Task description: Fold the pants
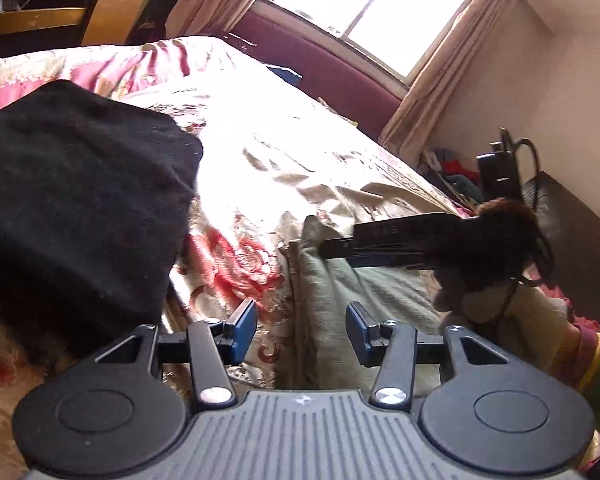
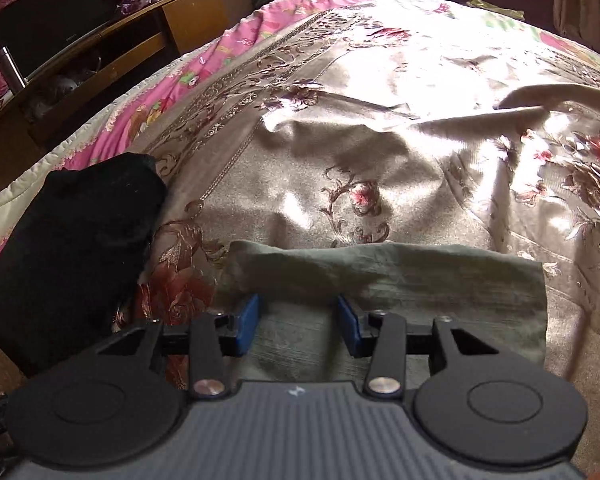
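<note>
Olive-green pants [image 2: 400,280] lie folded flat on the floral bedspread [image 2: 340,120], just ahead of my right gripper [image 2: 298,322], which is open and low over their near part. In the left wrist view the same pants [image 1: 332,300] lie right of centre. My left gripper [image 1: 302,330] is open and empty above their left edge. The right gripper's fingers [image 1: 380,240] reach in from the right over the pants, held by a gloved hand [image 1: 500,240].
A black folded garment [image 1: 72,200] lies on the bed to the left, also in the right wrist view [image 2: 72,232]. A wooden cabinet [image 2: 112,52] stands beyond the bed's left side. A window [image 1: 372,4] with curtains and a maroon headboard [image 1: 320,64] are at the far end.
</note>
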Demonstrator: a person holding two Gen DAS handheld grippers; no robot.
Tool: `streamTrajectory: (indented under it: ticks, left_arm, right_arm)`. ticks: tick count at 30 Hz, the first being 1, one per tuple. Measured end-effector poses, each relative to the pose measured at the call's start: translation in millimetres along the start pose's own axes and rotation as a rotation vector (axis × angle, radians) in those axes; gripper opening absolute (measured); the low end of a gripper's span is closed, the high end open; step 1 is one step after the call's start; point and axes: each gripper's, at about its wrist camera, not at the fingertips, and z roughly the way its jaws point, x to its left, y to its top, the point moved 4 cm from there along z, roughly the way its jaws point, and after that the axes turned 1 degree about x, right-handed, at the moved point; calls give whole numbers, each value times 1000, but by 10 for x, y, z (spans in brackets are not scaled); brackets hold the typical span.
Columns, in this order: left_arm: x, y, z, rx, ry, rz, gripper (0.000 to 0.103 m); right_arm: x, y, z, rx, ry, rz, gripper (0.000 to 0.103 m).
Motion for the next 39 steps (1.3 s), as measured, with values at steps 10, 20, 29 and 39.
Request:
streamTrajectory:
  ticks: [10,20,29,39]
  left_arm:
    - [-45,-73,928,244,42,90,61]
    - [-185,-127,825,238,167,167,64]
    - [-479,-93,849,256,271,276,64]
    - [-812,-32,678,202,279,338,68]
  right_arm:
    - [-63,29,-66,-14,7,-28,48]
    - [-367,-328,-534,-59,6,39,48]
    - [-635,-747,-830,-55,-5,109,49]
    - [-693,-1028,-1075,-67,-32,122,49]
